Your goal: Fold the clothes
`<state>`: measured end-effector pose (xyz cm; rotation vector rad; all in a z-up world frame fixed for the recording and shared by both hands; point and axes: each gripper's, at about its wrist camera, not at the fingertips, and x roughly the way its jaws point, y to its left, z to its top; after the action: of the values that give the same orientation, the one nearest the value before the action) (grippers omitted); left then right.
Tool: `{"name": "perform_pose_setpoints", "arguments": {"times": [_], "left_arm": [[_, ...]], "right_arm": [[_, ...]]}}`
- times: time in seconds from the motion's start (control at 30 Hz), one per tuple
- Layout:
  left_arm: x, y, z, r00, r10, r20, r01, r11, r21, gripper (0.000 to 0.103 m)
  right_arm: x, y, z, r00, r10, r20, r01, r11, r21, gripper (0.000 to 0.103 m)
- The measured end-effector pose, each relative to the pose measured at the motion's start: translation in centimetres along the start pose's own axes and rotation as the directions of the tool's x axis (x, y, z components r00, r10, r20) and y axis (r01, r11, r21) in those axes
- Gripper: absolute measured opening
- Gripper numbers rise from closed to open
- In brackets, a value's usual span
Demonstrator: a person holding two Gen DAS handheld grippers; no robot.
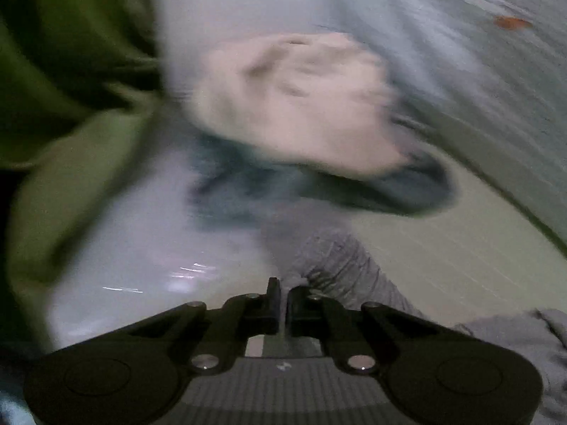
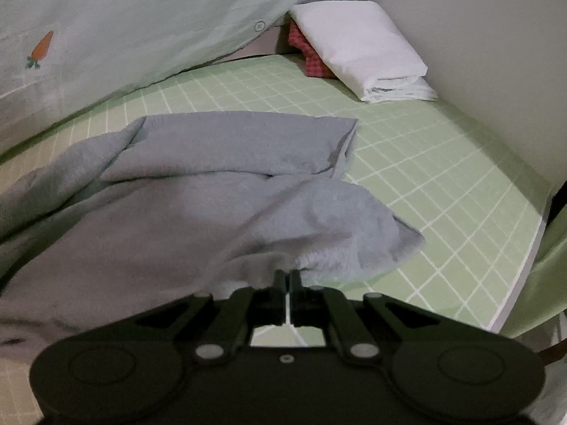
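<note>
Grey garment (image 2: 198, 191): laid crumpled and partly folded on the green gridded sheet (image 2: 443, 177), one flap doubled over on top. Right gripper (image 2: 287, 276): jaws brought together, a raised edge of the grey garment pinched between the fingertips. Left gripper (image 1: 285, 288): jaws together, a bunched strip of the same grey cloth (image 1: 340, 258) clamped at the tips; this view is heavily blurred. A pale lump of cloth (image 1: 297, 106) and a dark bluish piece (image 1: 407, 191) are seen ahead of it, indistinct. Pale bedding with a carrot motif (image 2: 41, 46) is draped at the rear. A folded white cloth (image 2: 361, 49) is stacked on a red checked item (image 2: 304, 49) by the wall.
</note>
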<state>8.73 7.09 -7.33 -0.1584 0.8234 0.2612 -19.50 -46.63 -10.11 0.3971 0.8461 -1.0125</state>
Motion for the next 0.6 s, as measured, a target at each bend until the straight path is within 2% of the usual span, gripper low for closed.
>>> {"name": "perform_pose_setpoints", "arguments": {"times": [0.07, 0.17, 0.2, 0.23, 0.27, 0.3, 0.37, 0.4, 0.43, 0.6], "left_arm": [[0.3, 2.2, 0.2, 0.999, 0.041, -0.021, -0.043, 0.996, -0.081, 0.005], [-0.3, 3.6, -0.7, 0.998, 0.041, -0.051, -0.047, 0.99, -0.131, 0.009], [-0.7, 3.5, -1.2, 0.998, 0.038, -0.055, -0.045, 0.99, -0.132, 0.012], [-1.2, 3.3, -1.6, 0.998, 0.033, -0.055, -0.04, 0.99, -0.137, 0.021], [-1.8, 3.0, -2.1, 0.998, 0.028, -0.055, -0.035, 0.989, -0.142, 0.033], [-2.3, 2.8, -2.6, 0.998, 0.022, -0.055, -0.03, 0.989, -0.146, 0.039], [-3.5, 1.8, -3.4, 0.999, 0.012, -0.042, -0.018, 0.987, -0.161, 0.056], [-4.1, 1.3, -3.8, 0.999, 0.009, -0.039, -0.015, 0.987, -0.161, 0.059], [-4.9, 0.7, -4.3, 0.999, 0.004, -0.036, -0.01, 0.988, -0.155, 0.061], [-7.7, -2.4, -6.8, 0.999, -0.027, -0.044, 0.024, 0.997, -0.078, 0.063]], "right_arm": [[0.0, -0.3, -0.2, 1.0, 0.013, -0.007, -0.013, 1.0, 0.014, 0.002], [0.2, -1.0, -0.5, 0.999, 0.045, -0.017, -0.045, 0.998, 0.047, 0.002], [0.3, -1.5, -0.6, 0.999, 0.049, -0.015, -0.048, 0.996, 0.069, 0.017], [0.3, -2.0, -0.7, 0.999, 0.052, -0.013, -0.051, 0.995, 0.091, 0.038], [0.4, -2.5, -0.8, 0.998, 0.056, -0.011, -0.054, 0.992, 0.113, 0.047], [0.5, -2.9, -0.8, 0.998, 0.056, -0.009, -0.054, 0.99, 0.133, 0.058], [0.9, -3.9, -0.7, 0.999, 0.042, -0.006, -0.041, 0.99, 0.139, 0.068], [1.2, -4.4, -0.6, 0.999, 0.038, -0.008, -0.036, 0.99, 0.135, 0.074], [1.6, -4.7, -0.6, 0.999, 0.036, -0.011, -0.034, 0.991, 0.128, 0.077], [4.8, -6.2, 0.0, 0.998, 0.05, -0.038, -0.047, 0.995, 0.085, 0.077]]}}
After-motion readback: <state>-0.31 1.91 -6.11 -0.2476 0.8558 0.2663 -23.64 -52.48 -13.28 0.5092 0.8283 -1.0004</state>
